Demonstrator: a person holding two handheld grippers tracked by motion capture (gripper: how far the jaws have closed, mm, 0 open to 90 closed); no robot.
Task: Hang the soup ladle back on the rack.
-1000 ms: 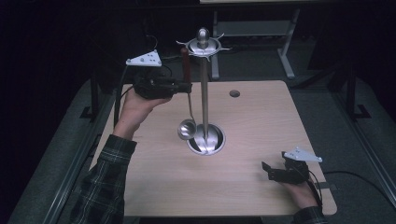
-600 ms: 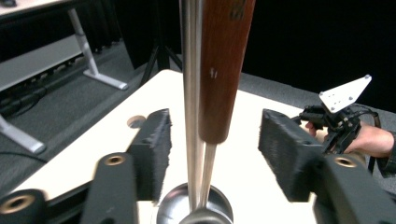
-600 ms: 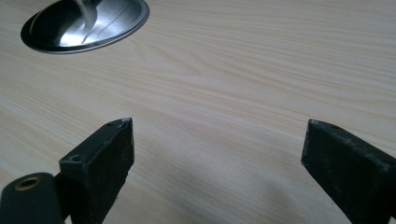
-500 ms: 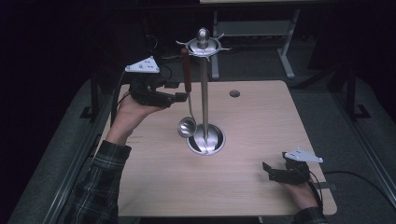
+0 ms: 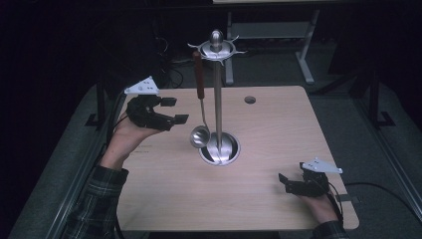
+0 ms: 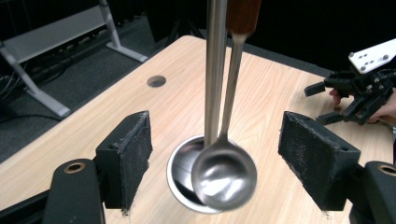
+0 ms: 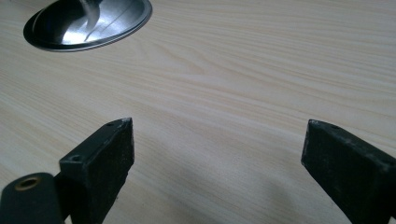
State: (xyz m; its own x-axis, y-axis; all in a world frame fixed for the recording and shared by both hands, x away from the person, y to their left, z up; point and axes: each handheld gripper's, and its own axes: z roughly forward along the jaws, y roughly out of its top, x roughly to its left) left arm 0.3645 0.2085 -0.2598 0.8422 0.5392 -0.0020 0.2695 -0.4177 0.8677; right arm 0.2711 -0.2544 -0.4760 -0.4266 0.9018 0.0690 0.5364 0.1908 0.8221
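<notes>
A: What's nearest the person?
B: The right gripper (image 5: 289, 183), low over the table (image 5: 278, 129) at its near right corner, jaws spread and nothing between them.

A: And further in?
B: The stand (image 5: 218, 99) rises from its round steel base at mid-table. The ladle (image 5: 200, 110) hangs from a hook at the stand's top, wooden handle up, bowl just above the base and beside the pole.

A: The left gripper (image 5: 175, 110)?
B: Held above the table's left side, pointing at the ladle, apart from it. Its jaws have just been opening and stand wide, empty.
</notes>
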